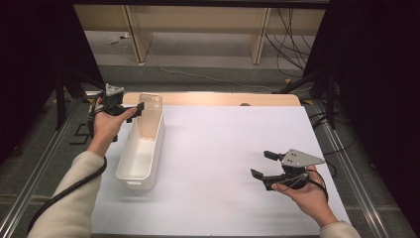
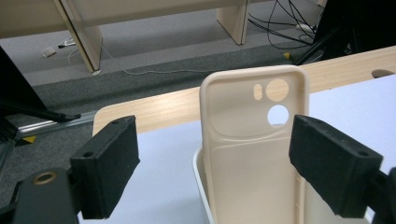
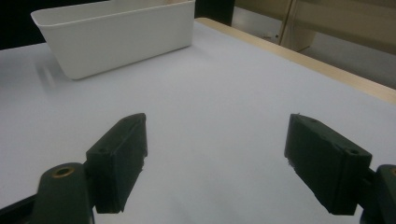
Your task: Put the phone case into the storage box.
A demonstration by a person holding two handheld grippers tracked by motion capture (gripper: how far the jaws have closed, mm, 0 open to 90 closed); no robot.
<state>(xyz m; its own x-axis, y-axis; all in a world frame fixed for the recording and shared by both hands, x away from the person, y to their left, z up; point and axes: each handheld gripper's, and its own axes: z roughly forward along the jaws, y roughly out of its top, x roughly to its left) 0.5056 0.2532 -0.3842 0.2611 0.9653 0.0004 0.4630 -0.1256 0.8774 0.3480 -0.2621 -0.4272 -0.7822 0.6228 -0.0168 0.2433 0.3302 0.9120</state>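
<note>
Translucent phone case [image 2: 252, 154] upright against white bin's [image 1: 130, 171] far end wall, both grippers' jaws wide, empty.

A white sheet [image 1: 223, 148] covers the wooden table [image 1: 218, 98]; cables [image 1: 292, 39] lie on the floor beyond.

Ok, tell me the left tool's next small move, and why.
Probably draw the left tool back and up, away from the phone case. The case stands upright in the far end of the white bin, leaning on its wall, and the jaws stand open with neither pad pressing it, so it looks released.
</note>
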